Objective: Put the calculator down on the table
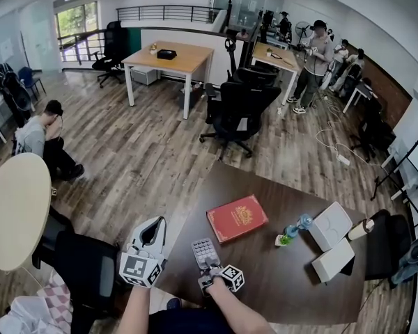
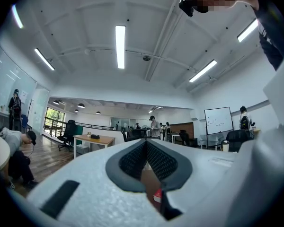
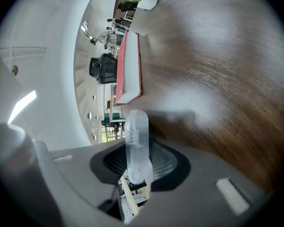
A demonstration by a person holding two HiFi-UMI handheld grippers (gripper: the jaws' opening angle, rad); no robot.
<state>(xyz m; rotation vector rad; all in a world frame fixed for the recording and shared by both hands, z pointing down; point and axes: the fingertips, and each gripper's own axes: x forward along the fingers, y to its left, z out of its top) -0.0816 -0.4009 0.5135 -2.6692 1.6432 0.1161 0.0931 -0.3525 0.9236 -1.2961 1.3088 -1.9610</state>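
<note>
The grey calculator (image 1: pixel 205 251) is low over the dark wooden table (image 1: pixel 265 284), near its front edge, and my right gripper (image 1: pixel 209 264) is shut on its near end. In the right gripper view the calculator (image 3: pixel 136 136) shows edge-on between the pads, with the table close beside it; whether it touches the wood I cannot tell. My left gripper (image 1: pixel 155 223) hangs off the table's left edge and points level. Its pads (image 2: pixel 132 162) meet at the tips, with nothing between them.
A red book (image 1: pixel 237 218) lies just beyond the calculator. Further right are a small potted plant (image 1: pixel 283 240), a blue bottle (image 1: pixel 301 222) and two white boxes (image 1: pixel 331 225). A black chair (image 1: pixel 90 266) stands at the table's left, beside a round pale table (image 1: pixel 14 207).
</note>
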